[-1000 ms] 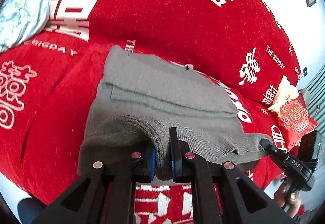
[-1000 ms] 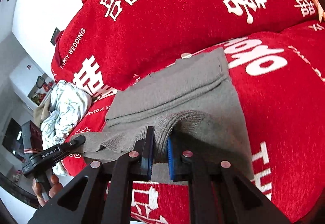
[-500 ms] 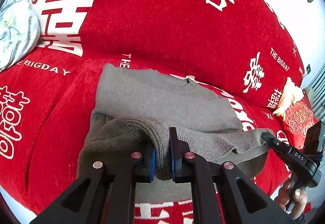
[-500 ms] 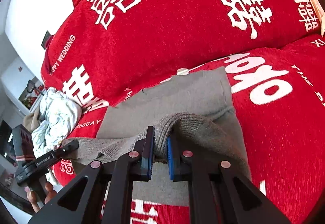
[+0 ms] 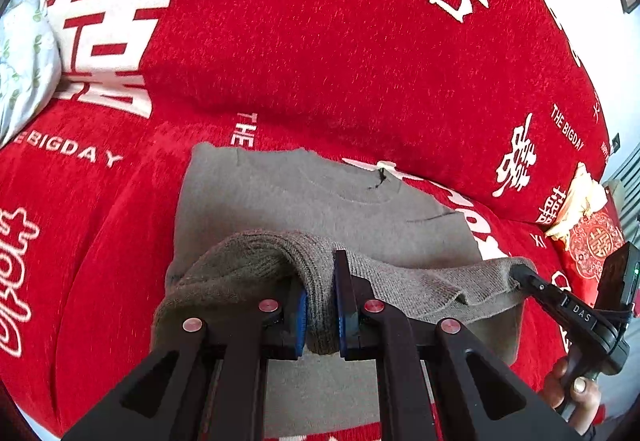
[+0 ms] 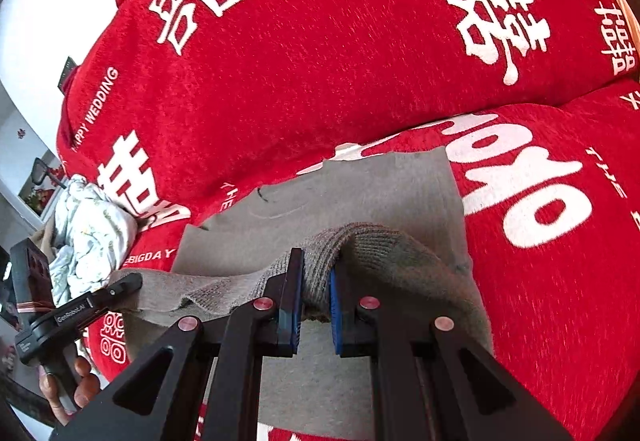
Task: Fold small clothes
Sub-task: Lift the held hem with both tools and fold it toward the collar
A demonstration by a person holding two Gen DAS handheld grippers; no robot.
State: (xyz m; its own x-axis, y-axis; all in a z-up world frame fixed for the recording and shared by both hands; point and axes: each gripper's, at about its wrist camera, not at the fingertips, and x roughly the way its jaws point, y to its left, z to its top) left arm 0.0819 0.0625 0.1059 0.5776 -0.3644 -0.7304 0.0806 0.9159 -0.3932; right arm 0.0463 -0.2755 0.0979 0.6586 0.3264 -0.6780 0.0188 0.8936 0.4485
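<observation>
A grey knitted sweater [image 5: 320, 201] lies on the red sofa seat, its collar end toward the backrest. My left gripper [image 5: 320, 301] is shut on the ribbed hem, which is lifted and carried over the flat body. My right gripper [image 6: 314, 297] is shut on the same hem at its other corner [image 6: 360, 245]. The hem stretches between both grippers as a raised band. In the left wrist view the right gripper's finger [image 5: 532, 281] shows at the right, pinching the hem. In the right wrist view the left gripper's finger [image 6: 116, 289] shows at the left.
The red sofa cover [image 5: 300, 41] with white characters fills the seat and backrest. A pale floral bundle of cloth [image 6: 92, 233] lies at the sofa's left end. A red patterned cushion [image 5: 592, 241] sits at the right end. A person's fingers [image 5: 576, 389] grip the right handle.
Both grippers have carried the lifted hem further over the sweater toward the collar and backrest. Less of the flat grey body shows beyond the hem. Both grips stay as they were.
</observation>
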